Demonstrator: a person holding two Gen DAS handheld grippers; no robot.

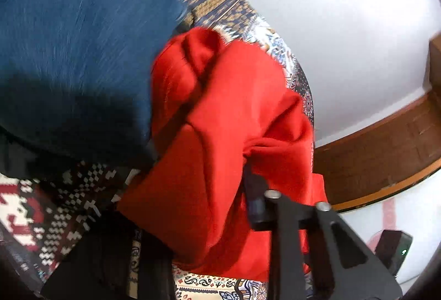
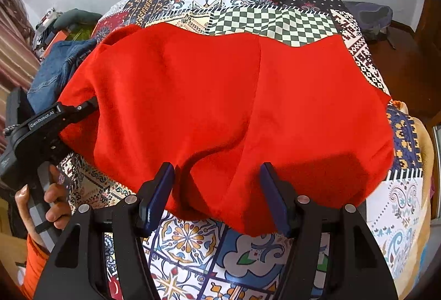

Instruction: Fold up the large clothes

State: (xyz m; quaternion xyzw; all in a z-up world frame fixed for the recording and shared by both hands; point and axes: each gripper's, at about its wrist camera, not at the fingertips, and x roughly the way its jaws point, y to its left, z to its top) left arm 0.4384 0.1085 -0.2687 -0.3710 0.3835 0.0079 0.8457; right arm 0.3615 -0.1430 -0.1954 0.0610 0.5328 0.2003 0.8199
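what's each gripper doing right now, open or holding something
left gripper: shut on the red garment's left edge
right gripper: open, red garment's near edge between its fingers, not gripped

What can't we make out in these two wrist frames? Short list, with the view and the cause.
- Left wrist view: denim garment smeared by motion blur; seams unreadable.
- Left wrist view: left gripper tips buried in a bunched fold of the red garment.
- Right wrist view: left gripper's tips run under the red garment's edge.
- Right wrist view: garment type unclear; no sleeves or collar show.
- Right wrist view: right gripper open over the hem; contact unclear.
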